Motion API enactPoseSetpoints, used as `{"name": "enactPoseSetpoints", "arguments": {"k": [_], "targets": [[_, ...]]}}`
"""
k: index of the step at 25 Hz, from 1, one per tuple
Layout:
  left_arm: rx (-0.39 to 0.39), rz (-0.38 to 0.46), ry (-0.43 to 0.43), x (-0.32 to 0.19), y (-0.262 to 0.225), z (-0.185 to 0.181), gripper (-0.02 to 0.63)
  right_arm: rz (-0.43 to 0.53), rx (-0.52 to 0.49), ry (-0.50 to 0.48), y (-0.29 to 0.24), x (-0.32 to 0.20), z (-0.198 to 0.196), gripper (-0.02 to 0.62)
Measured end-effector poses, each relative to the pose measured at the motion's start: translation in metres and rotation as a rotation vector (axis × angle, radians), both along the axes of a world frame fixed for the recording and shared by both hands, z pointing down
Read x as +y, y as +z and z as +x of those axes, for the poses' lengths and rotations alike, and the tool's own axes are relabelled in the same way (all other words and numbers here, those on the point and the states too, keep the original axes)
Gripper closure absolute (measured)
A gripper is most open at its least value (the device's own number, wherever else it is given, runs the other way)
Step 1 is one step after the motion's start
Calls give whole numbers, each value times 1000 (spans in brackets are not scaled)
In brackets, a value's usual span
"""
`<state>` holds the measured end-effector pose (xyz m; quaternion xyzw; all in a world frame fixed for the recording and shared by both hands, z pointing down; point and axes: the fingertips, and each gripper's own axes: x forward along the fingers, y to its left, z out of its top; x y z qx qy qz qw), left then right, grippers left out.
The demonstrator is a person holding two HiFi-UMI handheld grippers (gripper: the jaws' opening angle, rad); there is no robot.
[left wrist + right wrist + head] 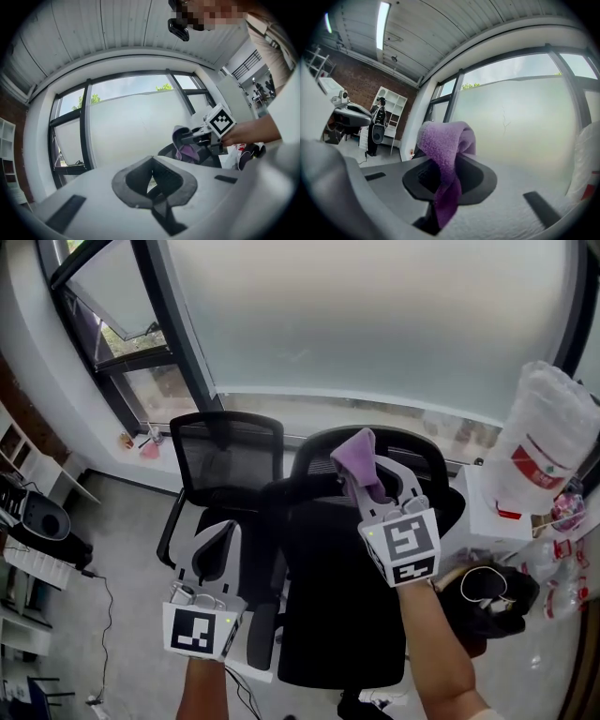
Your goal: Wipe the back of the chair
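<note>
Two black office chairs stand side by side under the window in the head view. The right chair's back has my right gripper just over its top edge, shut on a purple cloth that bunches above the fingertips. In the right gripper view the cloth hangs down between the jaws. My left gripper is lower left, above the seat of the mesh-backed left chair, shut with nothing held. The left gripper view shows the right gripper with the cloth.
A large water bottle sits on a white stand at the right, with a black bag below it. The frosted window is straight ahead. A cable and shelves lie at the left.
</note>
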<state>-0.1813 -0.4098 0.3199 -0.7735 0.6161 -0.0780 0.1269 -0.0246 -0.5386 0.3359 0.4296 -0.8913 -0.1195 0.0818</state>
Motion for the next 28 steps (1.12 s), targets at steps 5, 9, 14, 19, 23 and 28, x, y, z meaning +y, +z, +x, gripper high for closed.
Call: {"name": "enactPoseSetpoints", "arguments": {"k": [5,9,14,19,23,28], "targets": [[7,-5,-18,-15,15,-1,600,27,40,-36,11,-22,-37,540],[9,-19,-41,-16,22,-5,600,27,82,-87,20,-24,-72,540],[4,-27,-46,-16,27,-5,600,31,143,-82,28,-31,-75,541],[7,-39,-31,-22,34,6,600,-7,131,67,34,-48,13,541],[17,-42,-10,-31,40,16,600,13,76,260,17,-44,109,543],[20,-54,10,-39,48,27,600,29,104,302,19,-46,122,543]]}}
